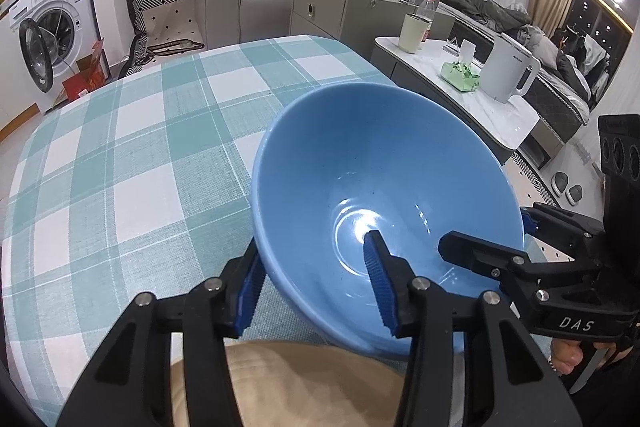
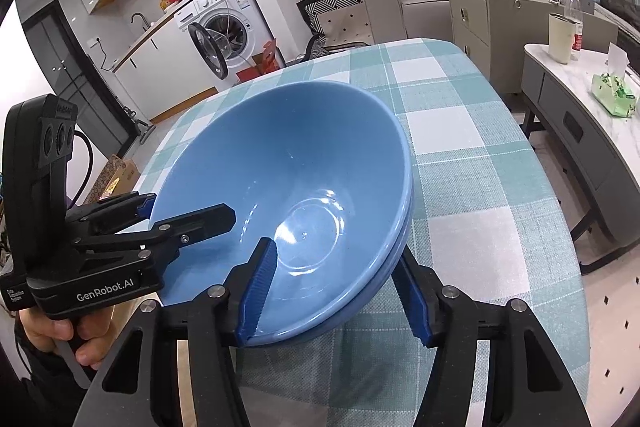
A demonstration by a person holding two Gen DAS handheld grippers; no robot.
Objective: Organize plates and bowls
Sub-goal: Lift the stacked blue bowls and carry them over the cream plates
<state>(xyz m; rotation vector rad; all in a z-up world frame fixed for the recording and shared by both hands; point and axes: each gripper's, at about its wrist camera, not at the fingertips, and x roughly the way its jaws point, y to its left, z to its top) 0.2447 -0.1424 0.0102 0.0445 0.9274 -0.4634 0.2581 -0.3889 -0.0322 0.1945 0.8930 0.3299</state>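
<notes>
Bowls point(image 2: 288, 187) stacked on checked cloth point(image 1: 120, 147); both grippers' jaws clamp rim; kettle point(image 1: 508, 71) well apart.

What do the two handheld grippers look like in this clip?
Both are black plastic with silver pivot bolts and blue ribbed pads on the fingers. The left gripper carries white "GenRobot.AI" lettering, a box with three round lenses on top and a black cable behind. The right gripper shows white "DAS" lettering and the same lens box.

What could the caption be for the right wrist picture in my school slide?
Two grippers, right and left, hold stacked blue bowls by the rim above a checked tablecloth.
</notes>
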